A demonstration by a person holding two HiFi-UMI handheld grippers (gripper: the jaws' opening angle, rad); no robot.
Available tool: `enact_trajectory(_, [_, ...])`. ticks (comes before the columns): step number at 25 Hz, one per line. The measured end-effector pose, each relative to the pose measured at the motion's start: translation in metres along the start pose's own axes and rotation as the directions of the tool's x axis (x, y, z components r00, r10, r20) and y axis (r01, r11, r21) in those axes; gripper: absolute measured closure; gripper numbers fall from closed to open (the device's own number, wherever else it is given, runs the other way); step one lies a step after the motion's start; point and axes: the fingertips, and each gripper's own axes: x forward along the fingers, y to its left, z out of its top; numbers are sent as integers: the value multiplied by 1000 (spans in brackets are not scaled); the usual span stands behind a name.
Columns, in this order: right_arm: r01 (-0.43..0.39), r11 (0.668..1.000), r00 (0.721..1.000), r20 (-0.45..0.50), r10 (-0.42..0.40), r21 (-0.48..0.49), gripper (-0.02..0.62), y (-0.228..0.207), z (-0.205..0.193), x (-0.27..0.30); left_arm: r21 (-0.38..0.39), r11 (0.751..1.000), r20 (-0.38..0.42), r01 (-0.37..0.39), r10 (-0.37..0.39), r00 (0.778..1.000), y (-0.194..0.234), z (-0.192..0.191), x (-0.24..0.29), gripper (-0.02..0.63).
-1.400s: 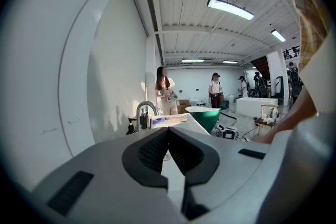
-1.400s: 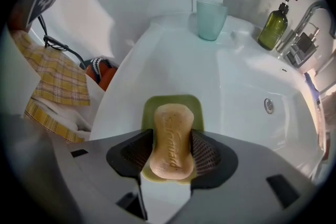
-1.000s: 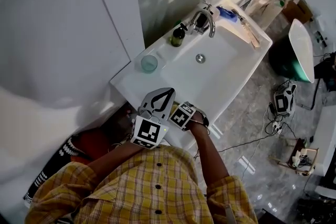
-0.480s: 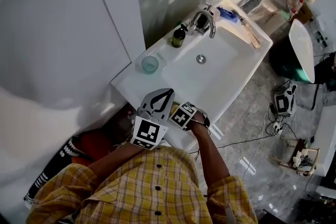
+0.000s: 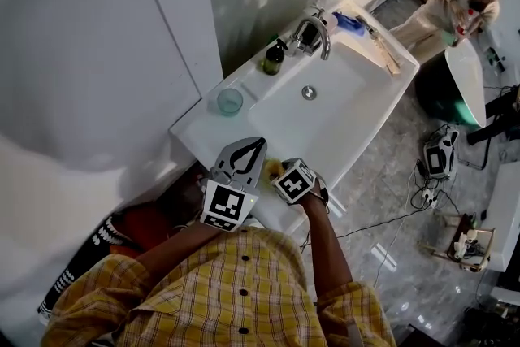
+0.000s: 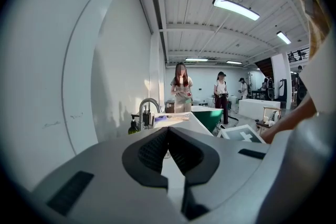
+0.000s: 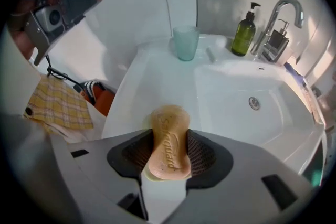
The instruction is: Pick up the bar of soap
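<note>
A tan bar of soap (image 7: 169, 126) with stamped lettering stands on edge between the dark pads of my right gripper (image 7: 169, 144), which is shut on it above the sink's near left rim. In the head view the soap (image 5: 273, 168) shows as a yellow patch beside the right gripper (image 5: 280, 173), whose marker cube hides its jaws. My left gripper (image 5: 257, 145) is just to the left, over the same rim. Its jaws (image 6: 168, 134) are shut with nothing between them.
The white sink (image 5: 357, 106) has a drain (image 7: 254, 103), a chrome tap (image 7: 281, 16), a green pump bottle (image 7: 245, 31) and a pale blue cup (image 7: 186, 43) along its back edge. A blue item and a wooden stick (image 5: 382, 41) lie at the right. People stand beyond.
The right gripper's marker cube has shifted slightly right and turned, and the yellow soap now shows beside it. The left gripper has stayed put.
</note>
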Motion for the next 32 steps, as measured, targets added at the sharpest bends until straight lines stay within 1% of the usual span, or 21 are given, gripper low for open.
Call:
enact_trajectory(2, [11,998,996,85,-16,57,382,-1,6,-8,1,1000,0,-3,3,1000,0,0,-1,598])
enact_trajectory(5, [0,986,982,188,-32,167,382,3,15,-24,-3,1000,0,-9,9,1000,0,-1,-1,598])
enact_trajectory(7, [3,971,963,262,-68,238,382,3,23,-35,-8,1000,0,-8,8,1000,0,-1,-1,598])
enact_trajectory(9, [14,953,931,343,-124,304,382,1,31,-49,-9,1000,5,-4,4,1000,-2,0,-2,598])
enact_trajectory(12, [46,921,858,456,-235,386,382,-8,44,-79,-5,1000,15,2,-2,1000,-7,4,-3,598])
enact_trajectory(15, [96,900,789,518,-330,426,382,-16,52,-112,-5,1000,24,6,-5,1000,-10,7,-3,598])
enact_trajectory(16, [106,895,766,538,-352,434,382,-16,53,-121,-12,1000,27,3,-3,1000,-10,8,-4,598])
enact_trajectory(17, [110,889,738,563,-372,444,382,-15,56,-132,-26,1000,30,-3,4,1000,-10,10,-6,598])
enact_trajectory(18, [114,884,702,593,-395,454,382,-14,60,-144,-43,999,36,-14,15,999,-9,14,-9,598])
enact_trajectory(20, [140,873,620,646,-445,467,382,-13,68,-167,-64,997,52,-35,38,998,-7,21,-14,598])
enact_trajectory(21, [158,867,585,663,-468,473,382,-12,71,-177,-69,997,58,-41,45,997,-6,24,-16,598])
enact_trajectory(22, [166,862,556,676,-483,479,382,-11,73,-185,-73,996,64,-45,50,997,-7,25,-17,598])
enact_trajectory(25, [160,850,494,705,-509,501,382,-6,82,-206,-74,996,95,-50,57,994,-7,31,-23,598])
enact_trajectory(27, [198,842,446,719,-533,502,382,-3,86,-223,-74,996,109,-52,60,992,-7,36,-26,598])
enact_trajectory(29, [233,829,392,731,-559,509,382,0,87,-239,-74,996,109,-56,64,992,-7,38,-28,598])
enact_trajectory(30, [246,822,369,735,-569,513,382,1,89,-246,-74,996,107,-57,65,992,-6,37,-29,598])
enact_trajectory(32, [262,817,339,743,-577,515,382,5,90,-256,-73,996,104,-59,66,992,-6,37,-31,598])
